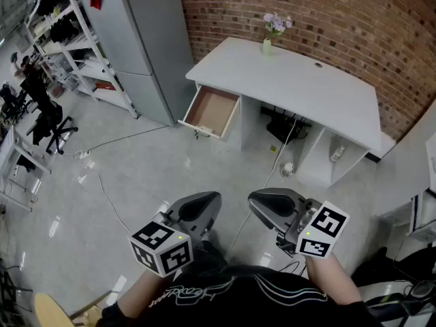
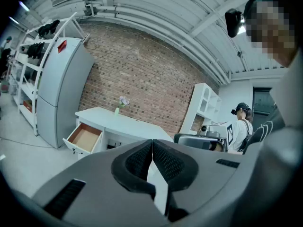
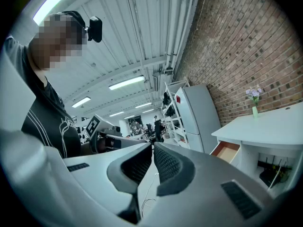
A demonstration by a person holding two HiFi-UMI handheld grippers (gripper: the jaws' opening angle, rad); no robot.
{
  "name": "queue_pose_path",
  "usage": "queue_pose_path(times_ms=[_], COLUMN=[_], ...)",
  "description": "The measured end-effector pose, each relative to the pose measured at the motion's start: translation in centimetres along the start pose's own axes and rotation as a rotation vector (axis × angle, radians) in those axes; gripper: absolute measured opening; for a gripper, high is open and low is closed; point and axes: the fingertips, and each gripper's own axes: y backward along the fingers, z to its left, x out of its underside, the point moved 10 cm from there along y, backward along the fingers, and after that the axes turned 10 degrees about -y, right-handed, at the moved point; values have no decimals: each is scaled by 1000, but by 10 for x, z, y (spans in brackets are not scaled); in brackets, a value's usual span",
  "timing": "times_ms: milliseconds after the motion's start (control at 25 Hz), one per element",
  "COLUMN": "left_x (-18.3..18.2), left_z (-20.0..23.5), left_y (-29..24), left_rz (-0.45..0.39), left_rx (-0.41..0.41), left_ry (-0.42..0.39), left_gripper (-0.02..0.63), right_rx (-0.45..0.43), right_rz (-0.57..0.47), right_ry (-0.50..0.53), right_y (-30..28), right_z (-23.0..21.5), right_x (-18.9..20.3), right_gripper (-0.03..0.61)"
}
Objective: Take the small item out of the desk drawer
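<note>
A white desk (image 1: 306,80) stands against the brick wall, its left drawer (image 1: 211,111) pulled open. The drawer's brown bottom looks bare from here; no small item shows in it. Both grippers hang close to my body, well short of the desk. My left gripper (image 1: 203,206) is shut with nothing between its pads, and my right gripper (image 1: 267,204) is shut and empty too. In the left gripper view the jaw tips (image 2: 152,141) meet, with the open drawer (image 2: 85,137) far off to the left. The right gripper (image 3: 152,145) points sideways; the drawer (image 3: 229,150) lies at its right.
A grey fridge (image 1: 143,39) and white shelving (image 1: 68,33) stand left of the desk. A vase of flowers (image 1: 267,45) sits on the desktop. Cables (image 1: 102,182) run over the floor, with an office chair (image 1: 48,125) at far left. Another person (image 2: 241,122) stands off to the right.
</note>
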Motion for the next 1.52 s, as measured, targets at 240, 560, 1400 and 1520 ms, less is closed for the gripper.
queue_pose_path(times_ms=[240,560,1400,1520], left_x=[-1,-3,-18,-19], left_z=[-16,-4,237,288], left_y=[6,7,-89,-114], left_rz=[-10,-20,51,66], left_rx=[0,-25,-53,-76], left_ry=[-18,-9,140,125], left_gripper=[21,21,21,21], right_rx=[10,-15,96,127], right_rz=[-8,-32,75,87], right_ry=[7,-58,-176,-192], right_y=[16,6,-163,-195], right_z=[12,-3,-173,-215], right_x=[-1,-7,-48,-58], right_gripper=[49,51,51,51])
